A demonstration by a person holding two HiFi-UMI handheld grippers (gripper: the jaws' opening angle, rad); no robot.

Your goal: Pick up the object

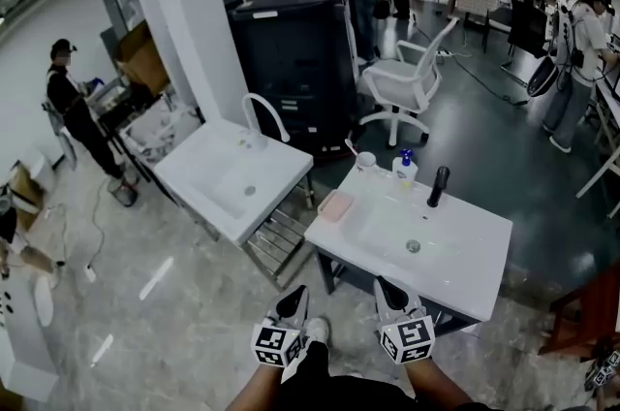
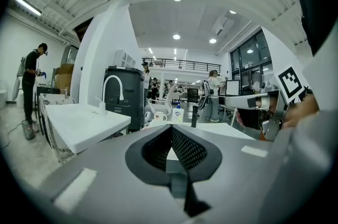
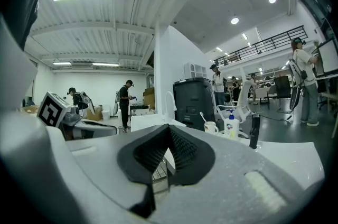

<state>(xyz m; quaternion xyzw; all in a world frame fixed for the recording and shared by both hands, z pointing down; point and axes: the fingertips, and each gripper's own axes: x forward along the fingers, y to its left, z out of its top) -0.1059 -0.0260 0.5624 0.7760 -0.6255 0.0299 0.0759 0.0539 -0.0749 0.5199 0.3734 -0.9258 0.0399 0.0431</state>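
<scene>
Marker cubes of both grippers sit lowest in the head view, with the person's forearms behind them. Left gripper [image 1: 295, 296]: jaws closed tip to tip, nothing between them, as its own view confirms [image 2: 170, 132]. Right gripper [image 1: 384, 286]: jaws likewise together at the tips and empty [image 3: 168, 132]. Both point roughly level, side by side, toward the near edge of a white washbasin surface [image 1: 470, 249].

Ahead of the jaws, on that surface:
- pink block [image 1: 334, 205], flat at the left corner, closest to the left jaws;
- cup [image 1: 365, 163] with a toothbrush standing in it, at the far edge;
- pump bottle [image 1: 405, 168], white with a blue top, just beside the cup;
- black tap [image 1: 439, 186], upright, beyond the right jaws.

The task's thing is not singled out; all loose items lie well apart from both sets of jaws, none touched. The right gripper view shows the same cup [image 3: 211, 126], bottle [image 3: 230, 124] and tap [image 3: 255, 131] beyond and right of its jaws.

Left of the left jaws stands a second washbasin [image 1: 213, 176] with a white curved tap [image 1: 263, 114]. Farther ahead: a black cabinet [image 1: 291, 60] and a white office chair [image 1: 402, 84]. Several people stand in the background.
</scene>
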